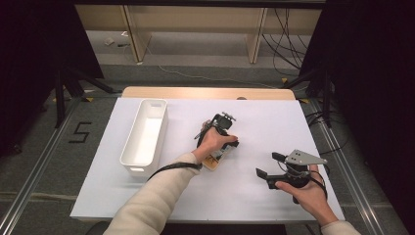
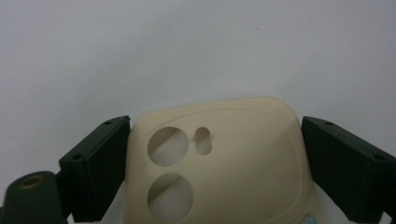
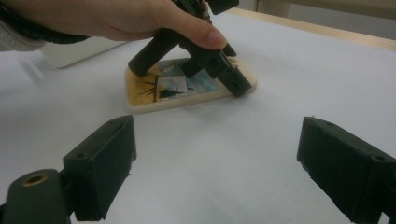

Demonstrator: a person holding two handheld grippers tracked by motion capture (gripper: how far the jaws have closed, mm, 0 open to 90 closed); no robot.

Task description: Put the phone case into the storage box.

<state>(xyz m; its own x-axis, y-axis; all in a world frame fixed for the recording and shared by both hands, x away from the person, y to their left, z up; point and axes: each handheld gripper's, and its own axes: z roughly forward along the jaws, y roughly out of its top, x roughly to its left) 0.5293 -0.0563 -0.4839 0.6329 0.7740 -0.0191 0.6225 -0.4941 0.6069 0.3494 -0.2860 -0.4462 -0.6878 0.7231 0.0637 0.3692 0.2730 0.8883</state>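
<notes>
A cream phone case (image 1: 212, 162) lies flat on the white table, its printed picture side (image 3: 173, 87) up and its camera cut-outs (image 2: 169, 146) at one end. My left gripper (image 1: 224, 147) points down onto it, open, with the case (image 2: 243, 158) between the two jaws; the left jaw touches the case's edge and the right jaw sits right beside the other edge. A hand (image 3: 140, 21) holds this left gripper (image 3: 210, 70). My right gripper (image 1: 269, 165) hovers low over bare table to the right, open, nothing between its fingers (image 3: 100, 161), aimed at the case.
A long white bin (image 1: 131, 143) stands left of the case, lengthwise toward the far edge. The white tabletop (image 1: 254, 200) ends in a wooden strip (image 1: 205, 92) at the back. Floor with cables and stands lies beyond.
</notes>
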